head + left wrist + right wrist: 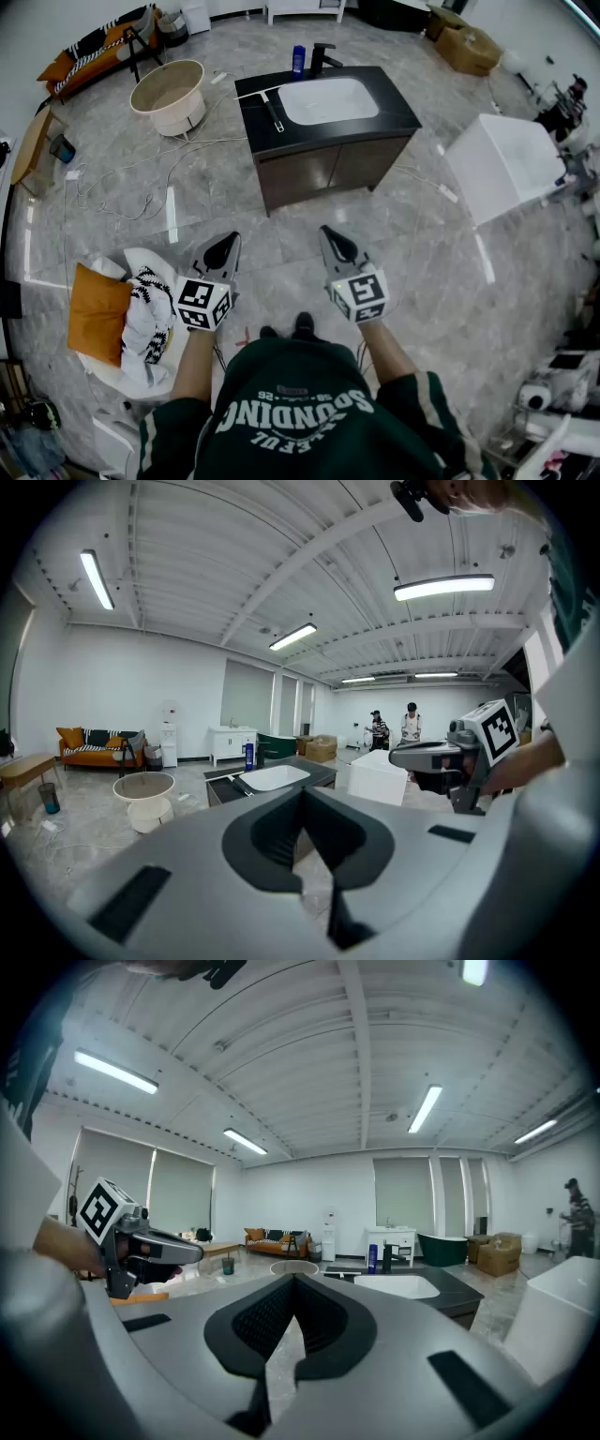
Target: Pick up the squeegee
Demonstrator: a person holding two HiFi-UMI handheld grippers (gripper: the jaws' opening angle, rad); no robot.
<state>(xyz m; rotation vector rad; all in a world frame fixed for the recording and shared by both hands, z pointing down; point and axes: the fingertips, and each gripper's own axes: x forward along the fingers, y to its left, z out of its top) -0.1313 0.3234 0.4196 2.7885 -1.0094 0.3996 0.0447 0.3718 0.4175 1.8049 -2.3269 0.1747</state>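
Note:
The squeegee [272, 111], dark-handled, lies on the black vanity top [394, 108] just left of the white sink [328, 99]. In the left gripper view the squeegee [236, 784] shows small and far off, beside the basin. My left gripper [222, 251] and right gripper [335, 244] are held side by side at waist height, well short of the vanity and pointing towards it. Both are shut with nothing between the jaws. The left gripper [302, 801] and the right gripper [292, 1283] each show their pads meeting along a closed seam.
A blue bottle [298, 59] and black tap [323, 56] stand behind the sink. A round cream tub [169, 94] sits left of the vanity, with cables [141, 178] trailing over the floor. A white box [506, 164] is at the right, an orange cushion with cloth [103, 314] at my left.

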